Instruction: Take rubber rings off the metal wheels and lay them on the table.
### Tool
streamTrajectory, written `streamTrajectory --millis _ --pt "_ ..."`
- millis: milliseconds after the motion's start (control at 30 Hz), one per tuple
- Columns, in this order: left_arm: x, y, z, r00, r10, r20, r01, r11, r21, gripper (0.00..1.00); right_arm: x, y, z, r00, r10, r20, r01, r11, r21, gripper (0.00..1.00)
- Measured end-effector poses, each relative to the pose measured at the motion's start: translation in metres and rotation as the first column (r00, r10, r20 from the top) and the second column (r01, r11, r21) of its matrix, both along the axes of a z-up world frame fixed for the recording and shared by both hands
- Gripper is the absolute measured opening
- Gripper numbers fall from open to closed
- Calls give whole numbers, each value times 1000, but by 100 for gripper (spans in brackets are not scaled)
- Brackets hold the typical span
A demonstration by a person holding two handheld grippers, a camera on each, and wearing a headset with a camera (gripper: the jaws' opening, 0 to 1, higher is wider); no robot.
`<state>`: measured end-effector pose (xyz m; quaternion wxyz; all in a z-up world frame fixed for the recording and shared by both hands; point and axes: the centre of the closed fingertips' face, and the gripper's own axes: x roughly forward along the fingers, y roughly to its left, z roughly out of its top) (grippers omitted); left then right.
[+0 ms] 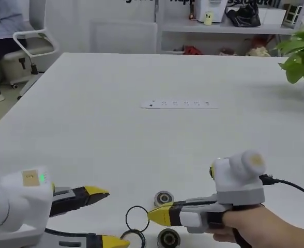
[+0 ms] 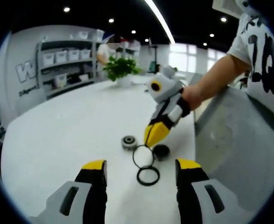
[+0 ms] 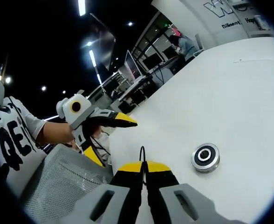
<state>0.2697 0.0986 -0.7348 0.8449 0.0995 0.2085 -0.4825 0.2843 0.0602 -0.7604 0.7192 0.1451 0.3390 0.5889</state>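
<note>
- Gripper on the left (image 1: 117, 217) sat low at the near corner, its yellow-tipped jaws spread wide and holding nothing.
- Just right of it, a thicker black rubber ring (image 2: 138, 176) lay flat on the white table (image 1: 141, 139), already off its wheel.
- A thin black rubber ring (image 1: 136, 206) hung beside it, pinched at one spot on its band. It looked light and floppy, and I judged it would stretch and sag rather than hold its shape, and might cling to the pads on release.
- Next came a small bare metal wheel (image 1: 164, 198) lying flat. It looked dense and smooth, likely to skid if nudged.
- Nearer the person was a darker wheel (image 1: 168, 237). It may have had rubber on it, but I couldn't tell for certain.
- If it did, the place to grab looked like the ring's outer lip, with the other gripper bracing the hub, because a slick wheel would spin or slide under a one-sided pull.
- The right gripper (image 1: 154, 216) reached in from the right, jaws pressed together on the thin ring.
- As for room, everything crowded close to the near edge, seen just beyond the dark wheel in the left gripper view, so a sliding wheel could go over.
- Farther in, the tabletop was wide open, with a leafy green plant (image 1: 302, 57) well apart at the far right.
</note>
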Motion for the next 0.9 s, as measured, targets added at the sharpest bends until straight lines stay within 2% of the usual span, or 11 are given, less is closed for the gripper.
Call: streamTrajectory --millis 467,900 --pt "-5 9 -4 1000 26 -14 -26 1000 1 60 -21 9 -17 997 73 -38 -74 997 -36 0" --pt "-7 10 -11 999 26 -28 -25 1000 9 60 -16 6 -29 998 62 -15 -64 994 -86 0"
